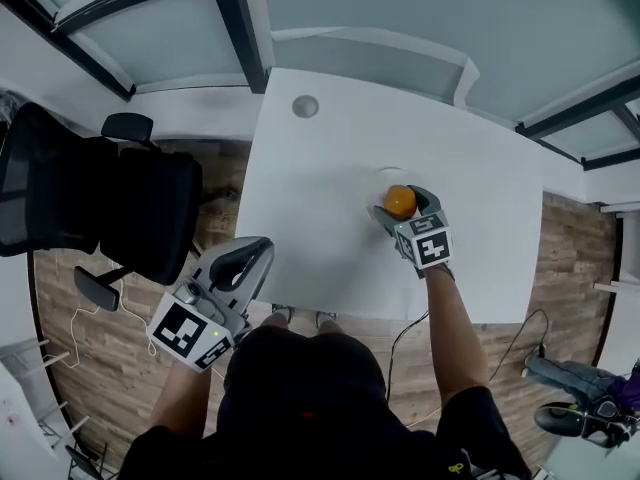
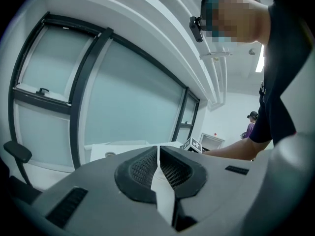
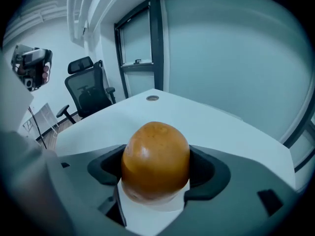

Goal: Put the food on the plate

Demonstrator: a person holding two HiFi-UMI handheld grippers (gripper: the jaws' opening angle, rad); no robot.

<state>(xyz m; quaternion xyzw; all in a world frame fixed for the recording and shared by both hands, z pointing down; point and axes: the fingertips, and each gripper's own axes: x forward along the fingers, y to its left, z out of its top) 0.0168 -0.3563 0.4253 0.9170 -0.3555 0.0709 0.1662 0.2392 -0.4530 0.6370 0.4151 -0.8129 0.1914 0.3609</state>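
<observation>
Mostly hiding the plate (image 1: pixel 385 173), right claw (image 1: pixel 399 206) clamps orange food (image 3: pixel 155 159); left claw (image 2: pixel 158 168) closed.

Soft, cool daylight is admitted through frosted windows (image 3: pixel 231 58); faint glare is seen on the orange (image 3: pixel 155 156). Edges are bent by fisheye distortion.

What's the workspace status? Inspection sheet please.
Surface: white table, bare apart from a cable grommet.
Job's things: orange food held at a faint white plate; contact unclear.
Clutter: nothing seen.
Grippers: right hand-held gripper shut on the orange food; left hand-held gripper shut, empty, off the table's edge.
Cables: black cable on the floor under the table.
Surroundings: black office chair, wood floor, glass partitions.
</observation>
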